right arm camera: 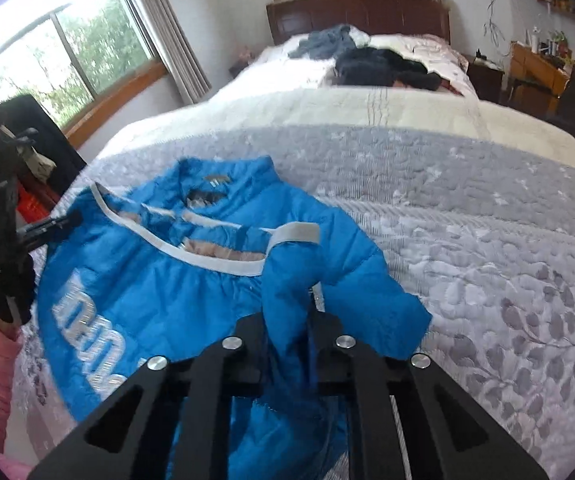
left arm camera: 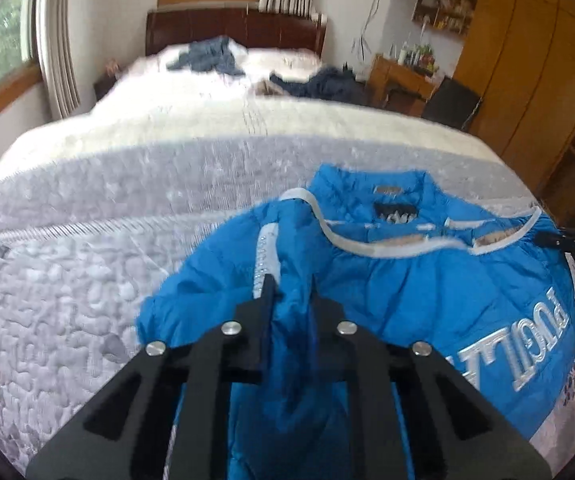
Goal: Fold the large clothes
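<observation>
Left wrist view showed the left tool pinching a fold of the blue jacket; the right tool likewise clamped its sleeve. Folding seemed barely begun: the puffy, white-trimmed jacket lay spread on the bed's quilt, well short of the headboard.

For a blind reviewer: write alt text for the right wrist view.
The right hand-held gripper is shut on a fold of a blue puffer jacket lying on a grey-and-white quilted bed. Dark clothes lie near the headboard.
</observation>
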A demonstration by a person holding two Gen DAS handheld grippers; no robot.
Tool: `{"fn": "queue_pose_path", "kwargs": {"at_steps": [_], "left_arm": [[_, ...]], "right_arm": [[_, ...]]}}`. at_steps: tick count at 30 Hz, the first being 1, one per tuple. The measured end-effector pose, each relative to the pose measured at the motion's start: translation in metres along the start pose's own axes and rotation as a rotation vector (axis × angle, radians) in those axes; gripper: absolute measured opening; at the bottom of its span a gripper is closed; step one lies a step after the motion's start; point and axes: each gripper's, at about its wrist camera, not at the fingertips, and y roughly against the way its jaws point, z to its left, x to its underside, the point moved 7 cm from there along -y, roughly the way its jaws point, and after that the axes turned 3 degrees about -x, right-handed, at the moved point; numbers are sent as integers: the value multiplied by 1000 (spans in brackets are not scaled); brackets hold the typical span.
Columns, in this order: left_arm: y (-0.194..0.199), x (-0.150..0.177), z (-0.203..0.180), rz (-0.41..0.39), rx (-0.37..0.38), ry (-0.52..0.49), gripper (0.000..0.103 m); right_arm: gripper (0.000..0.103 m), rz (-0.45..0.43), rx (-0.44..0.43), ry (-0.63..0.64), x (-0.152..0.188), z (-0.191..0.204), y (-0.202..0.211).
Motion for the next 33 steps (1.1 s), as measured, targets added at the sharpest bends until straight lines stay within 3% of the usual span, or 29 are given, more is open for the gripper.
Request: {"fn": "queue_pose_path", "kwargs": {"at_steps": [5,9,14,21,26,33], "left_arm": [[32,-38,-3,-135,-26,31,9],[28,-72,-2,-159,-38,61,9],[-24,-85,4,-53,-61,108,9],[-100,-52,29,141,-88,173,16],[-111,-41,38,169,-70,213,27],[-76,-37,58,153,-43,307,36]], "right_arm": [[12,-80,-14,-24,-32,9,29],[12,-112,-17,-103,-69,-2,31],[12,-61,1,-190,-89,-27,-9],[13,21,10,-296,-76,-67,-71],[18,62,19,-336,-56,-81,-98],[36,24,33,-341,-52,-79,-68]]}}
